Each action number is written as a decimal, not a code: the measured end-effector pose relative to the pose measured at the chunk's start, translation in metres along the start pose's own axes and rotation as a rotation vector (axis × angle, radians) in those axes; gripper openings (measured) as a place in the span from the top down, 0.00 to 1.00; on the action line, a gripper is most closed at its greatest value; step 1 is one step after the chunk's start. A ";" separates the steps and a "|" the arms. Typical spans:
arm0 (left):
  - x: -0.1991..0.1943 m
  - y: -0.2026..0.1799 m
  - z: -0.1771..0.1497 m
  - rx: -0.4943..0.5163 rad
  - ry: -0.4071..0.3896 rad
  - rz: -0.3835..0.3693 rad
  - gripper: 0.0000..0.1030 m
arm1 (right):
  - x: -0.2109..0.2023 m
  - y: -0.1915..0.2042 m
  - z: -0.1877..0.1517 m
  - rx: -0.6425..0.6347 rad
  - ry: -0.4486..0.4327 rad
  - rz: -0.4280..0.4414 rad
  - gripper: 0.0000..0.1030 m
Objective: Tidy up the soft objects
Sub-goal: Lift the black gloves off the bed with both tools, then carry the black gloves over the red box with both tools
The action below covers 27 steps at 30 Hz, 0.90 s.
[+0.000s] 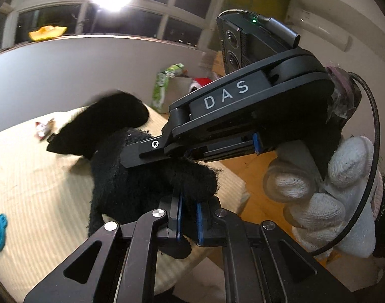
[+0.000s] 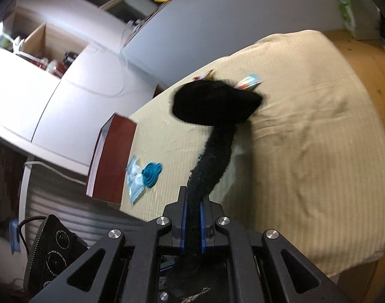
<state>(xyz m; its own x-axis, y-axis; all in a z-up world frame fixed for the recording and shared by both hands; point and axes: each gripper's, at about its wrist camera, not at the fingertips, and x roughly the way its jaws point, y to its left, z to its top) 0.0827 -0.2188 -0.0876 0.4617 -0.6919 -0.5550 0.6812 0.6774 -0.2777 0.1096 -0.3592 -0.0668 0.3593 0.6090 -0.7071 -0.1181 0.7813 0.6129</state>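
Observation:
A black fuzzy sock [image 1: 131,181] hangs bunched over the beige striped bed cover [image 1: 35,176]. My left gripper [image 1: 188,214] is shut on one fold of it, and its blue pads [image 1: 199,217] press the cloth. My right gripper [image 1: 131,155], held by a white-gloved hand [image 1: 318,197], comes in from the right and is clamped on the same sock just above. In the right wrist view my right gripper [image 2: 192,207] is shut on the sock's narrow end. The sock [image 2: 215,103] stretches out to a wide, blurred end over the bed cover [image 2: 306,139].
On the bed lie a blue ribbed funnel-like piece [image 2: 152,174] on a clear packet [image 2: 134,179], a dark red book [image 2: 111,161] at the edge and small wrappers [image 2: 248,82]. A green package [image 1: 164,85] stands by the wall. Wooden floor [image 1: 253,166] runs beside the bed.

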 end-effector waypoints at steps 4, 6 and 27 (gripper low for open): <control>0.010 0.003 0.007 0.016 0.017 -0.017 0.93 | -0.008 -0.017 -0.001 0.028 -0.016 -0.021 0.93; 0.014 0.006 0.008 0.011 0.029 -0.021 0.93 | -0.008 -0.024 -0.003 0.049 -0.013 -0.009 0.93; -0.044 0.010 0.016 -0.026 -0.097 0.045 0.93 | -0.002 0.043 0.000 -0.067 -0.033 0.082 0.93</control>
<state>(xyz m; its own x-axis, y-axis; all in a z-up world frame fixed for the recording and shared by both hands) 0.0786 -0.1853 -0.0534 0.5457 -0.6804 -0.4891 0.6438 0.7140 -0.2752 0.1034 -0.3264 -0.0391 0.3760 0.6672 -0.6430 -0.2098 0.7372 0.6423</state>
